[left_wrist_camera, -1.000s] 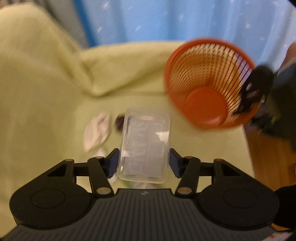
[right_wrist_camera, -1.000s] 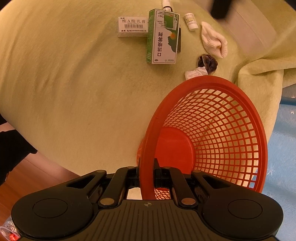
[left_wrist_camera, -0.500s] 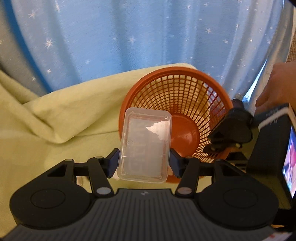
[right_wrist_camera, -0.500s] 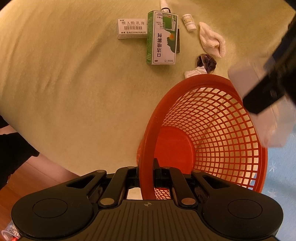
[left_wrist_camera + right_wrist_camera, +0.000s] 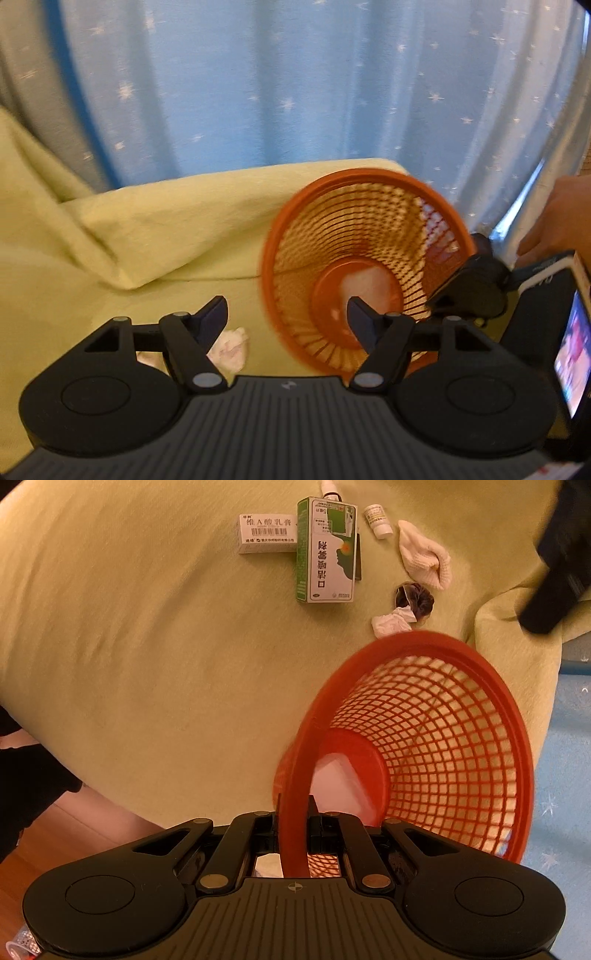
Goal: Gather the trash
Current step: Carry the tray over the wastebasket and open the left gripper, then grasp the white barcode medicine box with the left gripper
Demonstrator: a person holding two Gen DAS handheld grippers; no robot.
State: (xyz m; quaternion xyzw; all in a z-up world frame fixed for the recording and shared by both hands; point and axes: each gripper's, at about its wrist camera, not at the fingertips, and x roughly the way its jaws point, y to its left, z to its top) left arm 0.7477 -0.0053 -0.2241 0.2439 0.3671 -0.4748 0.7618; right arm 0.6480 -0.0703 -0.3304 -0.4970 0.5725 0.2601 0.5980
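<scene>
My right gripper [image 5: 293,805] is shut on the rim of a red mesh basket [image 5: 443,738], holding it tilted over the edge of a yellow-green cloth. A clear plastic box [image 5: 338,782] lies at the basket's bottom; in the left wrist view the clear plastic box [image 5: 364,286] shows as a pale blur. My left gripper [image 5: 286,314] hovers in front of the basket [image 5: 362,236] with its jaws opening and nothing between them. A crumpled tissue [image 5: 231,347] lies on the cloth beneath its left finger. More trash sits beyond: a tissue wad [image 5: 391,622] and a dark wrapper [image 5: 415,598].
On the cloth [image 5: 147,646] lie a green medicine box [image 5: 325,550], a white carton [image 5: 266,533], a small bottle [image 5: 376,520] and a cream sock [image 5: 424,555]. A blue starred curtain [image 5: 295,92] hangs behind. A hand [image 5: 561,218] holds the right gripper at the right edge.
The left gripper let go of the clear box, which dropped into the basket's bottom. Its jaws spread wider, and the basket now sits further right in its view. The right gripper stayed put.
</scene>
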